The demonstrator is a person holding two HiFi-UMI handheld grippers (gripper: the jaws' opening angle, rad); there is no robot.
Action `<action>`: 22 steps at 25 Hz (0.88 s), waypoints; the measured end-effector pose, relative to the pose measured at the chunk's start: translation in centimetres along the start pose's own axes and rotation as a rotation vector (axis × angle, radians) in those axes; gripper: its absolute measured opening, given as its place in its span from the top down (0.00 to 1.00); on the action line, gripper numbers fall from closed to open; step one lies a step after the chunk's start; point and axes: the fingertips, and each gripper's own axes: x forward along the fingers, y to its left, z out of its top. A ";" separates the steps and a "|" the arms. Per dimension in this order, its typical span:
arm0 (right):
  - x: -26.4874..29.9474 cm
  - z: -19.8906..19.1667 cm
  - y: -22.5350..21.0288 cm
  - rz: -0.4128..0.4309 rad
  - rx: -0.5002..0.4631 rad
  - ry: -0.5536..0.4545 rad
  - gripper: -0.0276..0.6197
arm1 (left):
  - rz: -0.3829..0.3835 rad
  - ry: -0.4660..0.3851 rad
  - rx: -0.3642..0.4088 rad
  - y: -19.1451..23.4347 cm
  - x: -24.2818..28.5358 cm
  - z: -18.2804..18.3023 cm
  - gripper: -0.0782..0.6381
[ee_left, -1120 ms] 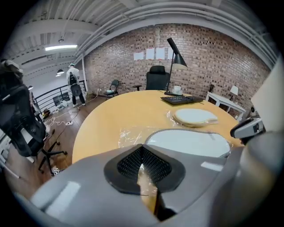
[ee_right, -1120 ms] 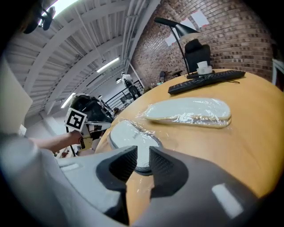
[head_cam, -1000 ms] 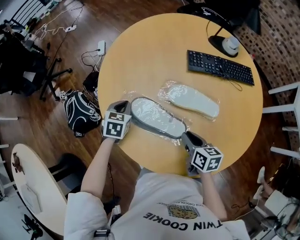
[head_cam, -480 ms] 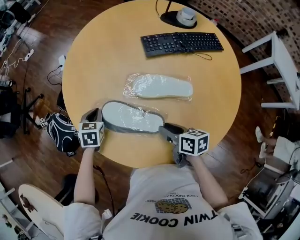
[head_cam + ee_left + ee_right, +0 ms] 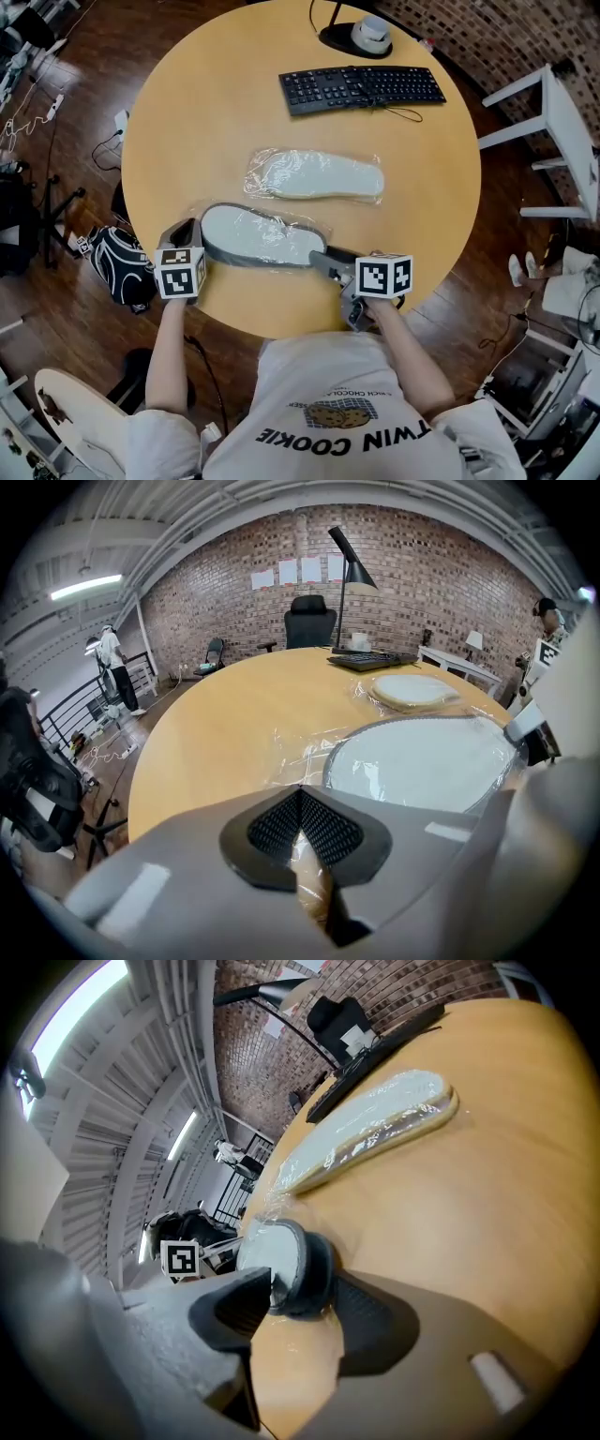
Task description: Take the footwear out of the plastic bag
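Left gripper (image 5: pixel 300 841): jaws drawn together, pinching a fold of the clear plastic bag (image 5: pixel 298 754) at the left end of the near slipper (image 5: pixel 262 236).

Right gripper (image 5: pixel 291 1309): jaws opening. The slipper's narrow grey end sits between them, and the pads do not look to be pressing on it.

Position: the near slipper lies on the near part of the round surface (image 5: pixel 234 103), wrapped in its bag, with one gripper at each end. A second bagged slipper (image 5: pixel 314 175) lies just beyond it, apart from it and untouched. A keyboard (image 5: pixel 361 87) sits at the far side.

Step in hand (judgement): re-gripping at the right end so the slipper can be slid out while the left gripper anchors the film.
- Close the right jaws on the slipper body itself, not on loose film, or the bag will travel with it.
- Keep the left pinch firm and low, and pull along the slipper's length, not upward.
- Which end the bag opens at cannot be told.

Orientation: the long axis runs left to right, roughly along the near edge, with the right end slightly nearer. The broad rounded end points left, the tapered end right, and the pale face is up.
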 end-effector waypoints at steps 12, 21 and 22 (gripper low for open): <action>-1.5 1.6 2.2 0.311 0.072 -0.094 0.82 | 0.018 -0.006 -0.014 0.2 0.1 0.0 0.89; -1.0 1.3 2.1 0.346 0.102 -0.081 0.84 | 0.028 -0.010 -0.013 0.2 0.0 0.0 0.89; -1.3 1.4 2.0 0.342 0.108 -0.087 0.85 | 0.031 -0.010 -0.011 0.2 0.0 0.0 0.89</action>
